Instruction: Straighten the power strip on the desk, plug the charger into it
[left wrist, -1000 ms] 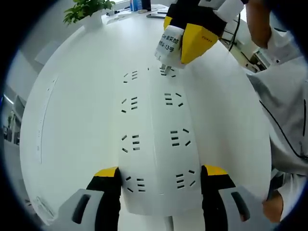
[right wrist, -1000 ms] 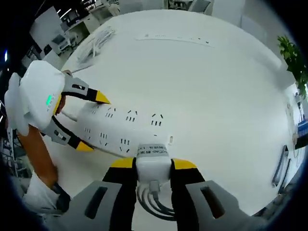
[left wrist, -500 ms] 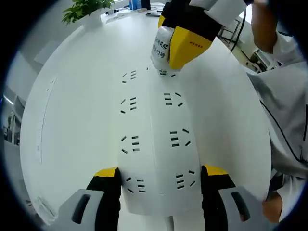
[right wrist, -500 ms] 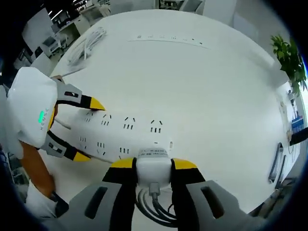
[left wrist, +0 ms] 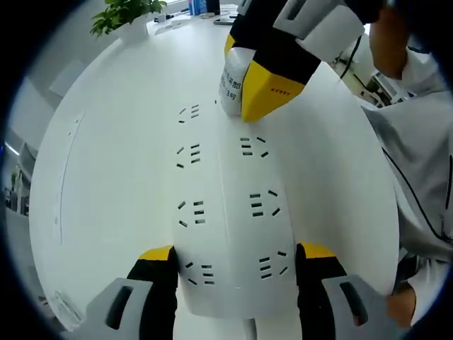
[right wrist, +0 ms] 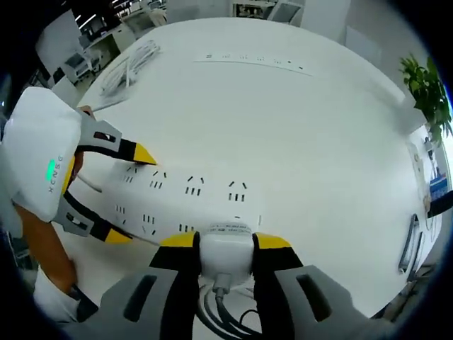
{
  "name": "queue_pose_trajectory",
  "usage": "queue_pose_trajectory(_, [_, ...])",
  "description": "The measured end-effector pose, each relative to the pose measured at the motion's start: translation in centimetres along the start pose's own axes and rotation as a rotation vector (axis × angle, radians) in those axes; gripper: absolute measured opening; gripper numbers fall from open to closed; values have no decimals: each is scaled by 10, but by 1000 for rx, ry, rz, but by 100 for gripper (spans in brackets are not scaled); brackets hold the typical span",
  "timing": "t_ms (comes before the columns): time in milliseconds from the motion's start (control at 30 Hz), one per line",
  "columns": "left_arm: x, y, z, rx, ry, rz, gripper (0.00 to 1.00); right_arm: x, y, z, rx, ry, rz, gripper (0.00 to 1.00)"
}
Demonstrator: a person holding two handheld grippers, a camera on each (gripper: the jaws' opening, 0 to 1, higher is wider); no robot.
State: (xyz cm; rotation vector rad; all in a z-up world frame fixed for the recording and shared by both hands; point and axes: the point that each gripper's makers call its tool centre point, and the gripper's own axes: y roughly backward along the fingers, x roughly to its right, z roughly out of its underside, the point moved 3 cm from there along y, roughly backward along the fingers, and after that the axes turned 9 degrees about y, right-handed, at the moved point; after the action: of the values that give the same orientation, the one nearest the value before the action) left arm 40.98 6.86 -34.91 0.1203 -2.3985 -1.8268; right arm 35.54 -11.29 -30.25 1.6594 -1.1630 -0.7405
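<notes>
White rigid power strip [left wrist: 230,205], flat on desk [left wrist: 106,177]; your left gripper [left wrist: 236,273] clamps its near end. Right gripper [right wrist: 226,243] grips light, smooth charger [right wrist: 226,251] by its sides, over the far socket.

White multi-socket power strip [left wrist: 226,212] flat on white desk [left wrist: 106,177]; white boxy charger [left wrist: 232,88] on its far end; potted green plant [left wrist: 124,15] beyond.

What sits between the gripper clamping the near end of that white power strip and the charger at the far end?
In the left gripper view, only the power strip itself: rows of unused sockets run from the left gripper up to the charger held by the right gripper.
</notes>
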Motion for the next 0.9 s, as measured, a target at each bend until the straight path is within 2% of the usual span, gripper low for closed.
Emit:
queue_pose_trajectory(200, [0,0,0,4,0,1,68,3,0,0,23,-54,-68,28])
queue_pose_trajectory(400, [1,-1,0,7,4,1,69,4,-3,1,22,-73,-93,28])
queue_pose_trajectory(567, [1,-1,0,8,4,0,69,-1,-4,6,33,-13,-55,28])
queue_pose_trajectory(667, [0,-1,0,8,3,0,69,5,-5,5,19,-78,-90,28])
queue_pose_trajectory(900, [1,-2,0,13,8,0,69,6,-5,8,38,-45,-72,28])
